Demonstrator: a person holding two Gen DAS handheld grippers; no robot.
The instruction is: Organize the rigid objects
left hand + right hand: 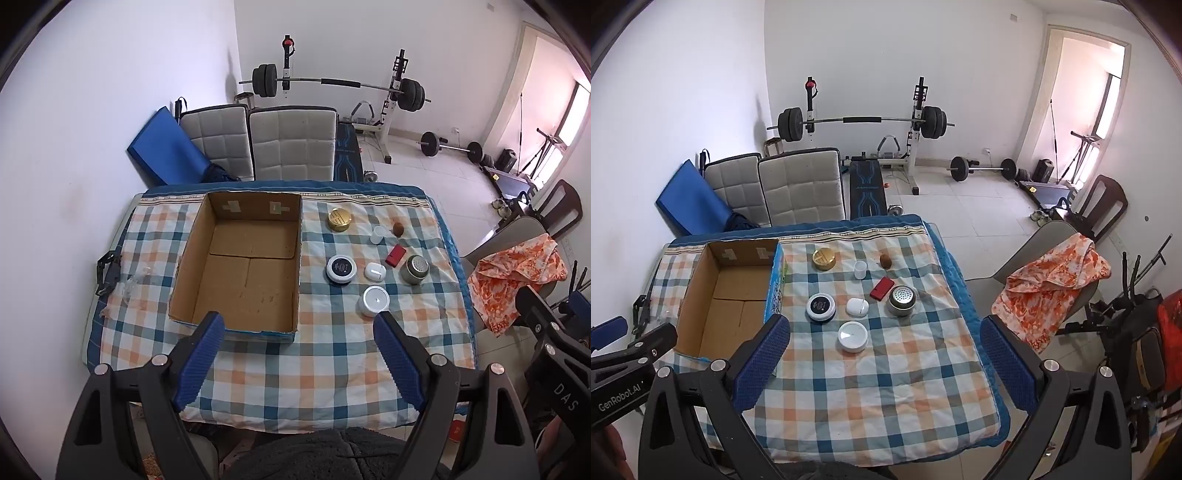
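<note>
An open, empty cardboard box sits on the left of the checked tablecloth. To its right lie small items: a gold round tin, a small white cup, a brown nut-like object, a red case, a black-topped jar, a white earbud case, a metal perforated-top tin and a white round jar. My left gripper and right gripper hover open and empty above the table's near edge.
Padded chairs and a blue mat stand behind the table. A chair with an orange cloth is at the right. A barbell rack and weights fill the far room. A black clip lies at the table's left edge.
</note>
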